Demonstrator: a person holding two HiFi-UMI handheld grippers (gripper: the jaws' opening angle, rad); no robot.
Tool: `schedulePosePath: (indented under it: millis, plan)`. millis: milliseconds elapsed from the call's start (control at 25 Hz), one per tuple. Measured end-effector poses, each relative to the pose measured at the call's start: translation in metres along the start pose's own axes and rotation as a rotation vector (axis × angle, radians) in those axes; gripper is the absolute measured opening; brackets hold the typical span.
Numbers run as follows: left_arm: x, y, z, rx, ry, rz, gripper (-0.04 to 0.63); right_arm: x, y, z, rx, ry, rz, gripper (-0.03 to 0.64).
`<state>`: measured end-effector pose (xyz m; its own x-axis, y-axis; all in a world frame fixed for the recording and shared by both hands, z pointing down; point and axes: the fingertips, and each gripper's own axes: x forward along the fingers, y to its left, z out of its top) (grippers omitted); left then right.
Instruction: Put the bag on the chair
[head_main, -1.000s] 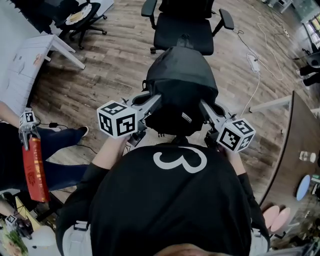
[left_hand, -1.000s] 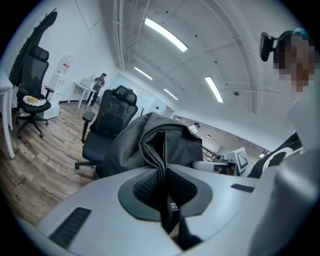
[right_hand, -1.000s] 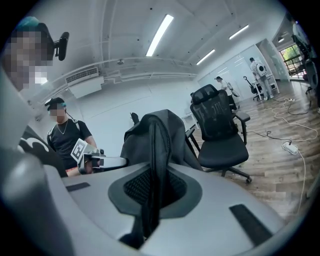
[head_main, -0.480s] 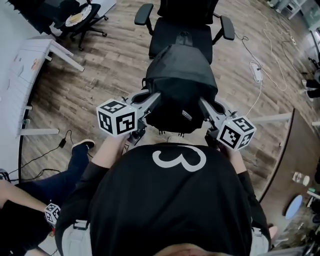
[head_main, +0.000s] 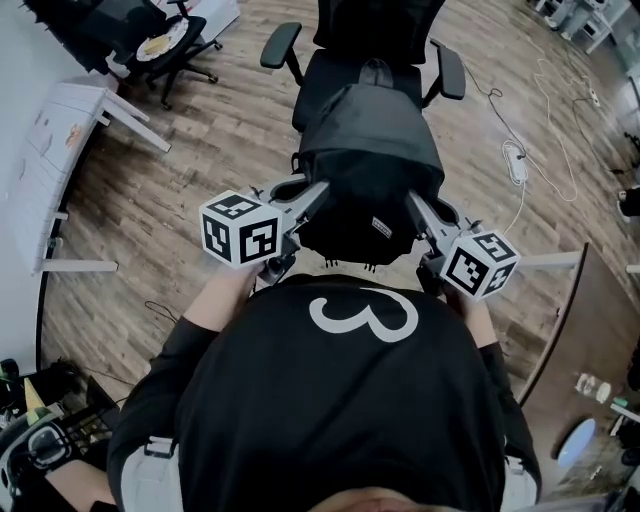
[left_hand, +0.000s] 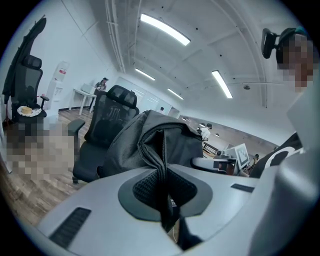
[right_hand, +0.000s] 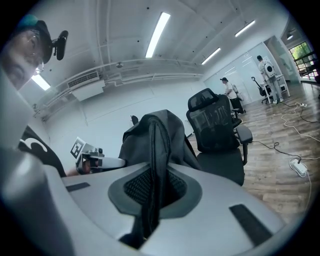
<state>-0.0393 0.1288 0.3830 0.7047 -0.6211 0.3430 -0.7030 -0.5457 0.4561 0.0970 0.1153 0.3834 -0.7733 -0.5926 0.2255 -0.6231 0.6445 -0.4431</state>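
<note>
A black backpack (head_main: 366, 160) hangs in the air between my two grippers, in front of the person's chest. My left gripper (head_main: 312, 196) is shut on the bag's left edge; its own view shows a fold of black fabric (left_hand: 162, 165) pinched between the pads. On the other side my right gripper (head_main: 412, 204) is shut on the bag's right edge, a black strap-like fold (right_hand: 152, 170) caught in its jaws. The black office chair (head_main: 340, 75) stands just beyond the bag, its seat partly hidden under it. The same chair (left_hand: 102, 137) (right_hand: 217, 135) shows behind the bag in both gripper views.
Wooden floor all round. A white table (head_main: 60, 150) stands at the left, with another black chair (head_main: 165, 45) holding a plate at the top left. A white cable and power strip (head_main: 515, 160) lie on the floor at the right. A dark table edge (head_main: 570, 330) is at the lower right.
The bag and both grippers have come closer to the chair, which now sits lower in the head view. The seated person at the left has dropped out of view.
</note>
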Motion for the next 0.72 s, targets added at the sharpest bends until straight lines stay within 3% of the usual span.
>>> schedulePosePath:
  millis: [360, 720]
  plan:
    - [0.037, 0.005, 0.013, 0.019, 0.025, -0.017, 0.032, 0.004, -0.037, 0.011, 0.011, -0.019, -0.026, 0.035]
    - [0.086, 0.048, 0.042, 0.008, 0.063, -0.058, 0.032, 0.044, -0.086, 0.036, 0.034, -0.026, -0.066, 0.035]
